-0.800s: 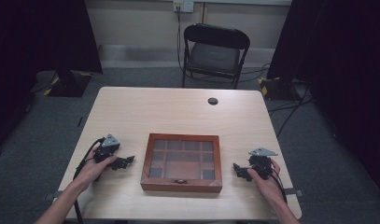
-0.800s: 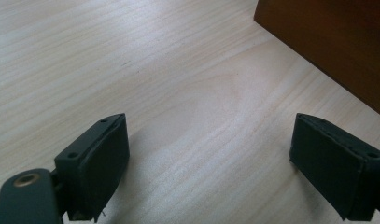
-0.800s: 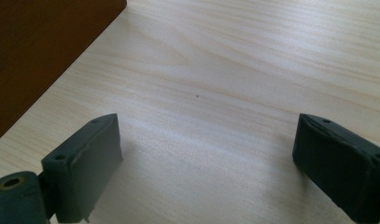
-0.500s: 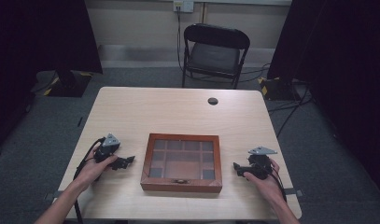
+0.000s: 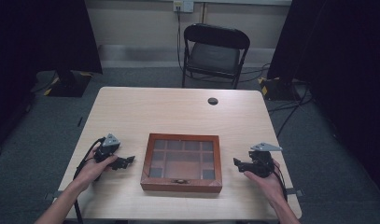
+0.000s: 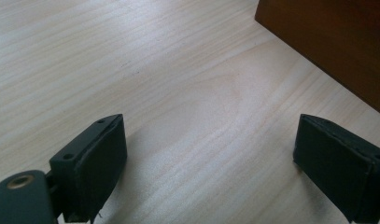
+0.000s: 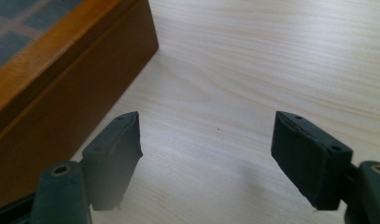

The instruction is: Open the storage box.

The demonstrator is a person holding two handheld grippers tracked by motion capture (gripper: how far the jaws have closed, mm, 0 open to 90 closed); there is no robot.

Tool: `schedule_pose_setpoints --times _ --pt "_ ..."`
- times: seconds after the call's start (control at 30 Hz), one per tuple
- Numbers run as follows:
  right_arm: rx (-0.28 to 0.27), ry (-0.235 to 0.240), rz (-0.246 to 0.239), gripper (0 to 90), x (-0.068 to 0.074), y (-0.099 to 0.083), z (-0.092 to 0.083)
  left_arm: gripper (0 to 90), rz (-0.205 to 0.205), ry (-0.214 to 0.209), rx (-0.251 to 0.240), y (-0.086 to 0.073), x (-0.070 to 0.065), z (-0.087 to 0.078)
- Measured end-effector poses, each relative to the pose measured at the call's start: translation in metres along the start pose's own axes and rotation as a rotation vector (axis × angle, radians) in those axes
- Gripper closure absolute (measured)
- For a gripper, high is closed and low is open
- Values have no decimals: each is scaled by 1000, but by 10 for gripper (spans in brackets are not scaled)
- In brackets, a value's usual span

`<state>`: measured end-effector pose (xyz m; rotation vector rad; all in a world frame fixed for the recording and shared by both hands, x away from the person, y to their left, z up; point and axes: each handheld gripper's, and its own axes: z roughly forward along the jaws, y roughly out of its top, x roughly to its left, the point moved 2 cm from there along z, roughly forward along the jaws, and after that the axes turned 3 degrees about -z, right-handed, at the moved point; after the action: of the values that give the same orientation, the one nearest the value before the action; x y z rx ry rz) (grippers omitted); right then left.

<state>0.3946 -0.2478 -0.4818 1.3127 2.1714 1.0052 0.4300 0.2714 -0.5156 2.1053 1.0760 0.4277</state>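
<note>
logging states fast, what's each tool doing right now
Left tool: open, empty, beside the wooden box.
Right tool: open, empty, on the box's other side.

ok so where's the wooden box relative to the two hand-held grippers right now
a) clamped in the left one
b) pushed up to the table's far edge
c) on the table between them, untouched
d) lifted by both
c: in the high view the wooden box sits flat on the table between the left hand-held gripper and the right hand-held gripper, both open with bare tabletop between their jaws.
</note>
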Motion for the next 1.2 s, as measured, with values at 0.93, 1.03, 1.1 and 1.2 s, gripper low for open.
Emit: schedule_pose_setpoints --times 0.93,1.03,1.1,1.2 --pt "-59 301 -34 546 30 34 -33 74 1 7 7 0 1 0" --pt "-53 337 -46 598 36 35 -34 73 0 9 6 0 1 0" --pt "-42 351 -62 611 41 35 -34 73 0 9 7 0 1 0" --pt "-46 371 -75 628 47 37 -35 73 0 9 7 0 1 0"
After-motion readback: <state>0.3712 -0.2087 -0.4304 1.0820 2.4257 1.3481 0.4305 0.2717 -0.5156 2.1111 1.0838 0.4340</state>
